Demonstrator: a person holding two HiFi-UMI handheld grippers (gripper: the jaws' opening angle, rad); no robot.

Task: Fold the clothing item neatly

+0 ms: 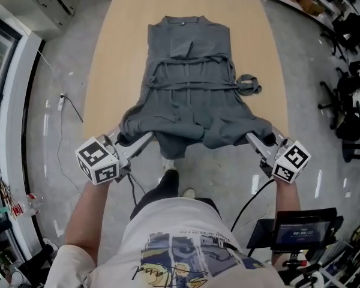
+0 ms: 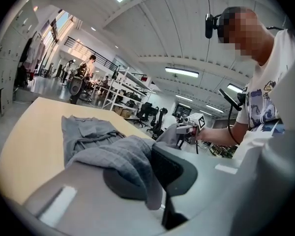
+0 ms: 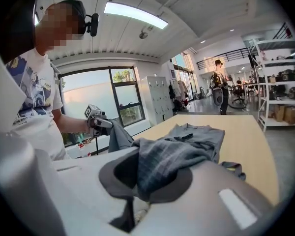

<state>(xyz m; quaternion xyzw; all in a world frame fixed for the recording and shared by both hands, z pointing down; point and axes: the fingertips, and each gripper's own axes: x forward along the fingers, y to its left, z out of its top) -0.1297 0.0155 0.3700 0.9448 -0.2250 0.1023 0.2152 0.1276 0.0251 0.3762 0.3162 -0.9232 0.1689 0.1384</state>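
Observation:
A grey garment (image 1: 191,77) with a tied belt lies flat on the wooden table (image 1: 111,53), collar at the far end. Its near hem is lifted off the table edge and sags between my two grippers. My left gripper (image 1: 143,140) is shut on the hem's left corner, with grey cloth (image 2: 123,161) bunched over its jaws in the left gripper view. At the other side, my right gripper (image 1: 253,139) is shut on the right corner, and cloth (image 3: 160,163) drapes across its jaws in the right gripper view. A belt loop (image 1: 249,84) lies to the garment's right.
The person holding the grippers stands at the table's near end, shoes (image 1: 170,174) visible on the floor. Office chairs (image 1: 348,95) and shelving stand to the right. A cable (image 1: 66,101) runs along the floor at the left. A screen (image 1: 301,230) sits at lower right.

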